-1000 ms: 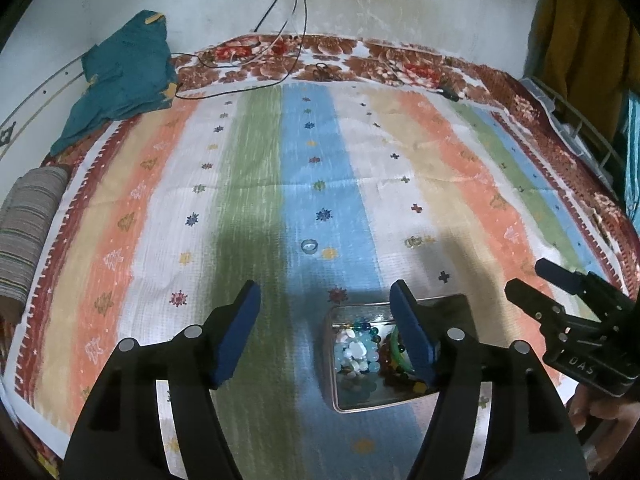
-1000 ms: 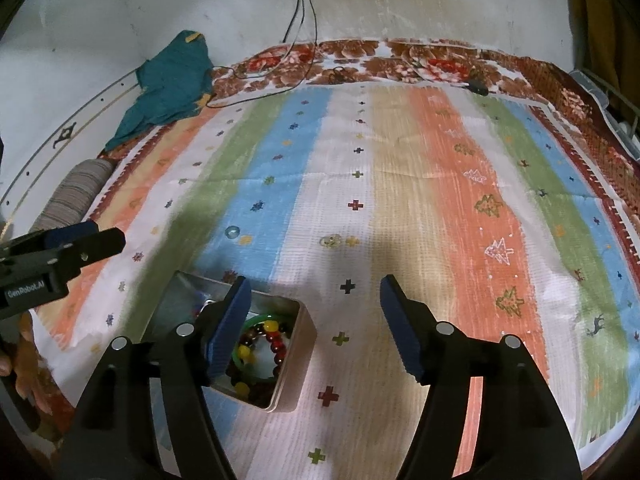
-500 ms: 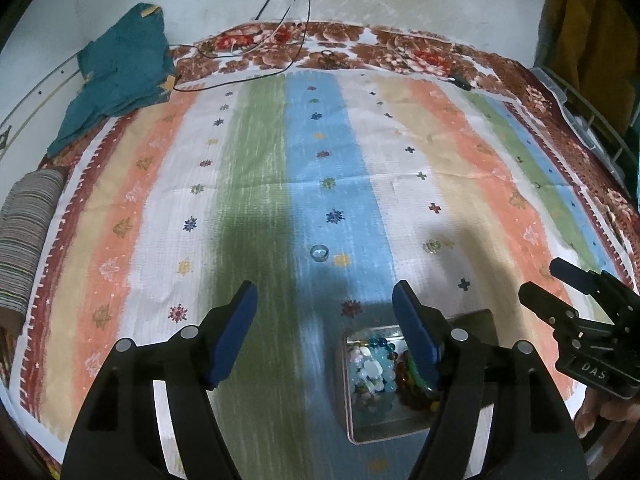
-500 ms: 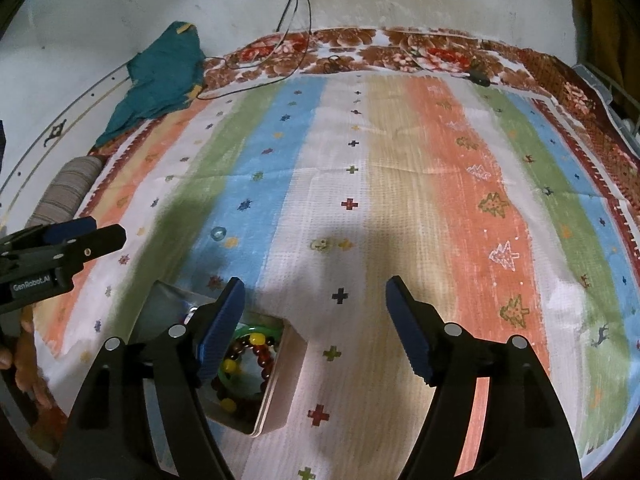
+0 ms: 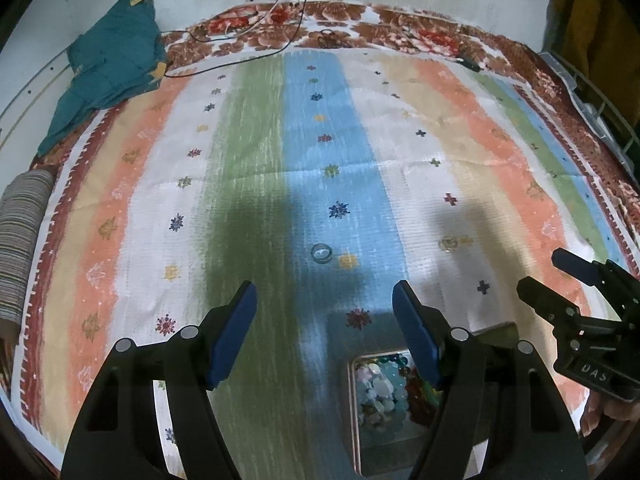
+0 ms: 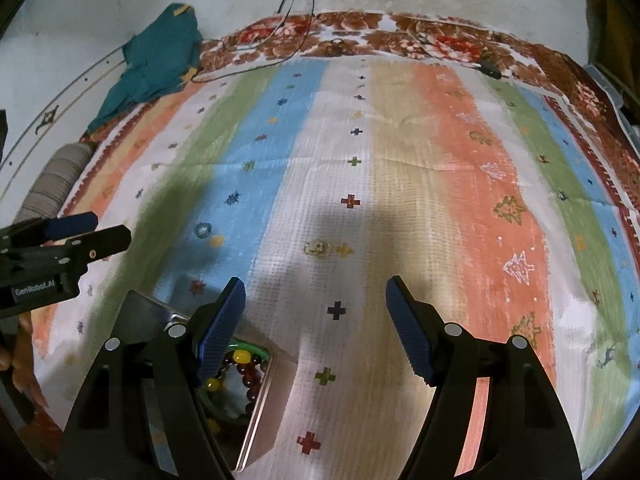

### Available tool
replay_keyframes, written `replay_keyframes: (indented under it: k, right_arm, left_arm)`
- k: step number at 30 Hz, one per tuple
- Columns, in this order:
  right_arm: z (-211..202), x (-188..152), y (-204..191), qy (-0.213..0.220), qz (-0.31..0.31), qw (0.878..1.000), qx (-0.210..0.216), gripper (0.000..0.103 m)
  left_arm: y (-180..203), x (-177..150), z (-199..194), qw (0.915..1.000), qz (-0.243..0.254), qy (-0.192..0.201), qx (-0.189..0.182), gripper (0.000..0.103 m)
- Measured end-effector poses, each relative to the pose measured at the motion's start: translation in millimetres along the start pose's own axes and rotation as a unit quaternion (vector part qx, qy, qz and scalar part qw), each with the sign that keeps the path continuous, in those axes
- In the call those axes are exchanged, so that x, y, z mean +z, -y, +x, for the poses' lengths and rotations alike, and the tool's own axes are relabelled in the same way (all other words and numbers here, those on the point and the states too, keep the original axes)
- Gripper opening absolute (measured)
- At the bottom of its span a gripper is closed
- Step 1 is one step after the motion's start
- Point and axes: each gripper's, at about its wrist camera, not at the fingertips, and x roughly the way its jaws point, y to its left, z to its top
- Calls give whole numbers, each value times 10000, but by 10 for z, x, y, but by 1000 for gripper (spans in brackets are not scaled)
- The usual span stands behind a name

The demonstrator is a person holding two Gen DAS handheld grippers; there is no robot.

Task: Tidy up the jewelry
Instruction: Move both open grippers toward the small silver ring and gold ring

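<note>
A small clear ring [image 5: 322,253] lies on the blue stripe of the bedspread, just ahead of my open left gripper [image 5: 323,300]. A gold-toned ring [image 6: 317,248] lies on the white stripe, just ahead of my open right gripper [image 6: 315,292]. Nothing is between either pair of fingers. An open metal tin [image 5: 352,400] with several bead bracelets sits low between the two grippers, partly hidden by the fingers. In the right wrist view the tin [image 6: 268,412] is at the lower left, the clear ring [image 6: 202,231] is further left, and the left gripper [image 6: 114,227] is at the left edge.
A striped bedspread [image 5: 248,160] covers the bed. A teal cloth [image 5: 112,64] lies at the far left corner, with a striped roll [image 5: 20,240] at the left edge. Cables [image 5: 280,36] run across the far border. A wire rack [image 5: 600,112] stands at the right.
Both grippers have moved forward and down over the bedspread. The rings now sit closer to the fingertips and the tin has slid toward the bottom of both views. The right jaws stand slightly wider.
</note>
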Motion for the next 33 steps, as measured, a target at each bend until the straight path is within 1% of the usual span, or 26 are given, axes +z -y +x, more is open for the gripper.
replay_keyframes:
  k: [7,10,15,27,33]
  right_arm:
    - [156,35,5,-167,-74,9998,-22,73]
    - [243,38,20,-293,4,9995,99,73]
    - [358,63,53,-387,13,9992,15,73]
    - [605,151,39,-538,-43,9985,-29,73]
    - [759,183,73,-661,11,9978,3,73]
  left_arm:
    - [5,75,165,9999,-1,-136,26,70]
    - [19,88,225,9998,40,-190,26,70]
    - [43,90,331,9994,135,-305,28,70]
    - [-21,143,620,9982,54,-594,-64,70]
    - [-84,201,822,9973,30,-731,-22,70]
